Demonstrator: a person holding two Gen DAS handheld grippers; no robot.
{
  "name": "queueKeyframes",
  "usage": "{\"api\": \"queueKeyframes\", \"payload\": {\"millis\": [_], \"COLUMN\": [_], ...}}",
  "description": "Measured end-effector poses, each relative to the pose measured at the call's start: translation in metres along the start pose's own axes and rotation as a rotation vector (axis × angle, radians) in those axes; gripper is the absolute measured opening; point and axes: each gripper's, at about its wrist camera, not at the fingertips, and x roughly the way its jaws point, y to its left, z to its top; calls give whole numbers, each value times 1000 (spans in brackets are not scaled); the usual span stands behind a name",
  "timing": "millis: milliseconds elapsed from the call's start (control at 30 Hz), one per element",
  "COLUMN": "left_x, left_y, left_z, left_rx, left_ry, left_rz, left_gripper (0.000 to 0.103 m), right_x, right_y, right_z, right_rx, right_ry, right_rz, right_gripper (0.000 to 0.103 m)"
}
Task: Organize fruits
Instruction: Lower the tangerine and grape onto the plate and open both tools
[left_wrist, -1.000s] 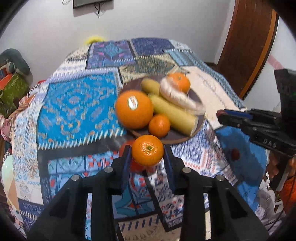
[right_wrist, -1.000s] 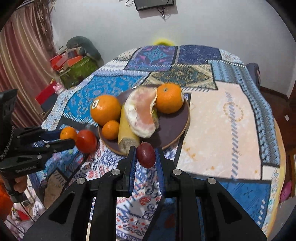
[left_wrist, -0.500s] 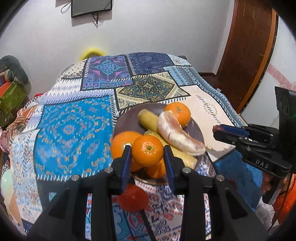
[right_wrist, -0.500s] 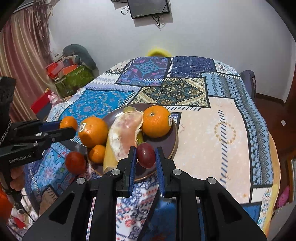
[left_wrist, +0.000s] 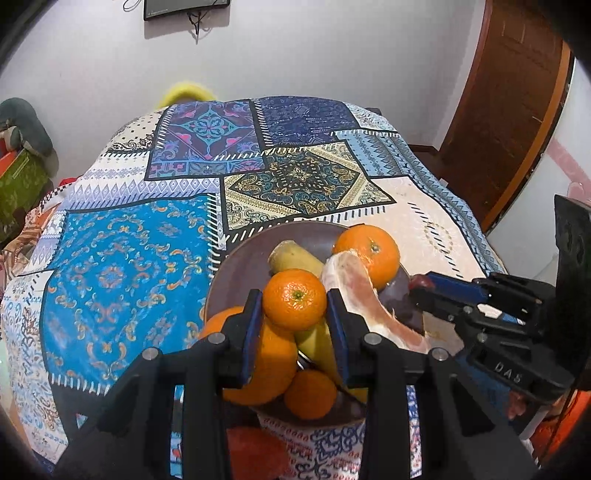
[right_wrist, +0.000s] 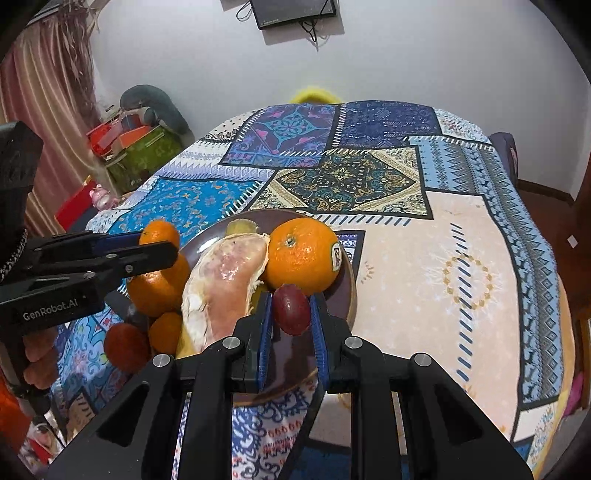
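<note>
Fruits mostly sat piled on the brown plate (left_wrist: 236, 266), my landmark on the patterned surface (left_wrist: 122, 266). Left of the plate's near rim, a red fruit (right_wrist: 125, 350) lay loose on the cloth. Above the plate's left side, my left tongs (left_wrist: 295, 317) pinched a mandarin (left_wrist: 294, 303), stem facing the camera, presumably to drop it in. Over the plate's right edge, my right tongs (right_wrist: 291, 317) squeezed a dark red grape (right_wrist: 291, 309), long axis upright, for the same reason.
</note>
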Motion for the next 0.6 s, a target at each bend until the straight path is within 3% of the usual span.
{"api": "queueKeyframes", "payload": {"millis": [233,600], "left_x": [20,21], "left_y": [0,2], "left_z": [6,4], "left_rx": [2,0], "left_ry": [27,40], "left_rz": [24,20], "left_gripper": [34,35], "right_x": [14,27], "right_y": [-3,-9], "right_z": [3,-2], "right_rx": [15,19], "right_ry": [16,53], "right_rz": [19,17], "right_gripper": [19,19]}}
